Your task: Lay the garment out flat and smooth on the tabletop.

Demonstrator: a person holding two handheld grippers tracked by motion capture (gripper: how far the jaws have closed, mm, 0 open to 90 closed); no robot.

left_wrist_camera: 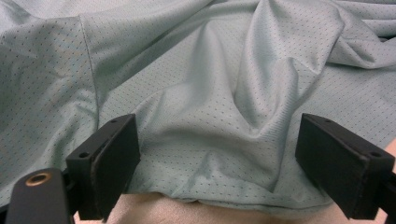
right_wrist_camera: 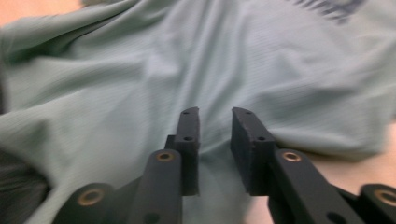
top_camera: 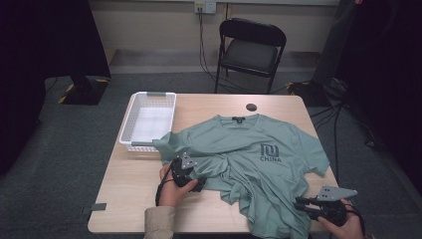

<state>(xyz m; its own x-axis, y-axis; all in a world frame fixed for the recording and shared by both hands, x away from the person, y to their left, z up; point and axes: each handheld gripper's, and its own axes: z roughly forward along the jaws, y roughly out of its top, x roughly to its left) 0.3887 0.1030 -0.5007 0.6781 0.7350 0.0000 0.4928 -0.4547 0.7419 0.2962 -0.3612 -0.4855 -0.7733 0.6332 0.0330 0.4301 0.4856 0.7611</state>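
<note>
A sage-green mesh T-shirt with a dark chest print (top_camera: 249,154) is spread rumpled across the pale wooden desk (top_camera: 129,189), hem bunched. The left tool (left_wrist_camera: 217,158) is held wide open over the hem fabric; the right tool (right_wrist_camera: 215,140) is narrowly parted, nothing gripped. Folding is judged barely begun.

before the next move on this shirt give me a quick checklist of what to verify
1. Left claw open wide, crumpled hem fold between its jaws: ok.
2. Right claw gripping cloth: not ok, narrow gap, nothing clamped.
3. Green mesh t-shirt lying flat: not ok, lower half bunched.
4. White plastic basket free of the shirt: not ok, a sleeve overlaps its near rim.
5. Shirt fully on the light wooden table: cannot tell at the near edge.
</note>
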